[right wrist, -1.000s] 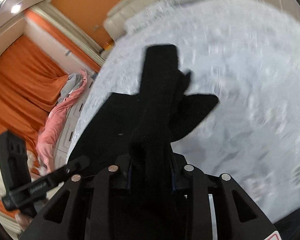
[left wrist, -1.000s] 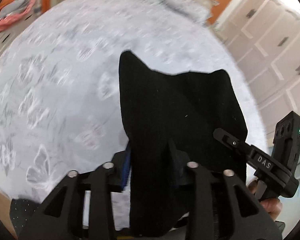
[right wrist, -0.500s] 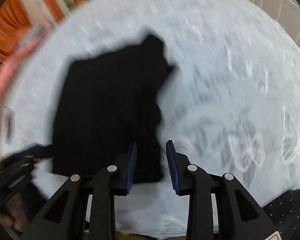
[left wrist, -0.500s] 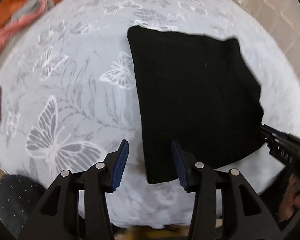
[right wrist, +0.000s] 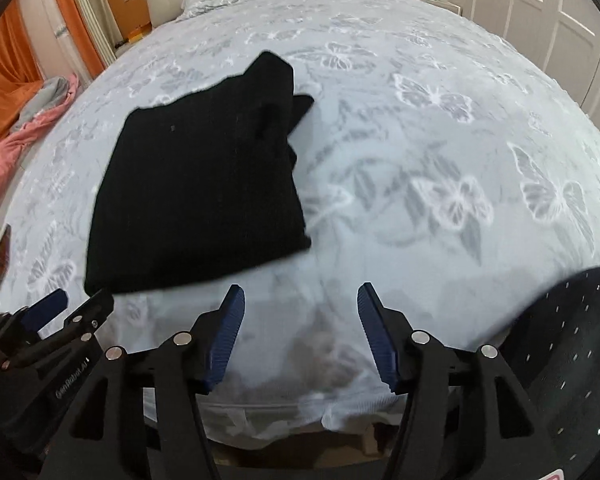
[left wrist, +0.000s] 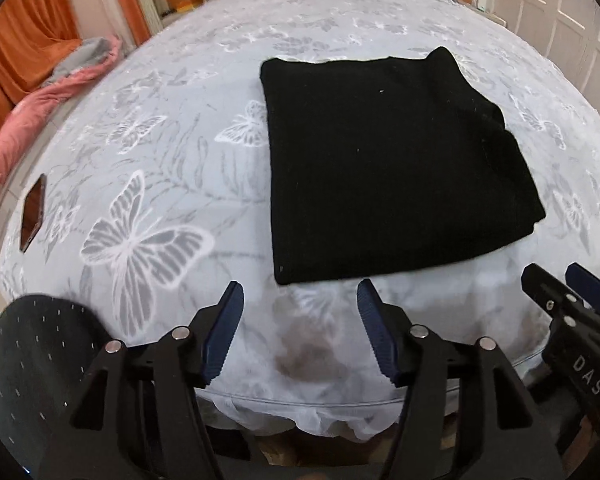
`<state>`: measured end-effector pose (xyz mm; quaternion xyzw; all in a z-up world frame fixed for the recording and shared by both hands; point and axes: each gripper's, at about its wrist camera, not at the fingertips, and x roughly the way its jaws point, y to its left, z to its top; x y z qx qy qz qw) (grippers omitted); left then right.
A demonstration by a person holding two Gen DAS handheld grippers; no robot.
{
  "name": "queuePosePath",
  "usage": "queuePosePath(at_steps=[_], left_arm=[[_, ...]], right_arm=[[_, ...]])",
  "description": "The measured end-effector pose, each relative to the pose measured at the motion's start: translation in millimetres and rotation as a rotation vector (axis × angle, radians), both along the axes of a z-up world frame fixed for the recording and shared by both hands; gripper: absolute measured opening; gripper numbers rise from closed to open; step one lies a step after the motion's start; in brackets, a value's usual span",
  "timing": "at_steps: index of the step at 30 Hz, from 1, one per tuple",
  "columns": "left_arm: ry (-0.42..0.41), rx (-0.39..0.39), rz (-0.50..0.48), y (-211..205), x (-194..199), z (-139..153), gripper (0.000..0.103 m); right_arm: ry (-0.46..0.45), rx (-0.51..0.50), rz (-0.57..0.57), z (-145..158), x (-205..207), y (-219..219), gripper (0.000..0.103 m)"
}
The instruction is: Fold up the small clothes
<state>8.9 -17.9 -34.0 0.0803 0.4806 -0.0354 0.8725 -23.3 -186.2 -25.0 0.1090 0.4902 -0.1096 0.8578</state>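
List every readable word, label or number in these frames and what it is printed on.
"DAS": white letters on the body of the right gripper, seen from the left wrist camera.
"GenRobot.AI": small white lettering on the body of the left gripper, seen from the right wrist camera.
A red sticker at the bottom edge of the right wrist view is cut off and unreadable.

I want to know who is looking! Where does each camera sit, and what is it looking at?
Left wrist: on the left hand-held gripper, looking down at the black cloth; own open fingers show.
Right wrist: on the right hand-held gripper, same cloth seen further left.
Both share cloth and bed.
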Motion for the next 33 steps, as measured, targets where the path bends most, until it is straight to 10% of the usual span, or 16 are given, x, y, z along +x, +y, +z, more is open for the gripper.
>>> queuePosePath(at_steps=[8, 33], left_arm=[[-0.013, 0.000, 0.053, 4.8, -3.0, -10.4, 0.057], [-0.017, 0.032, 0.050, 2.4, -6.4, -16.0, 0.057]], right_arm=[[-0.076, -0.072, 0.020, 0.4, -6.6, 9.8, 0.073], [-0.022, -0.106, 0.071, -13.8, -5.9, 30.4, 0.075]])
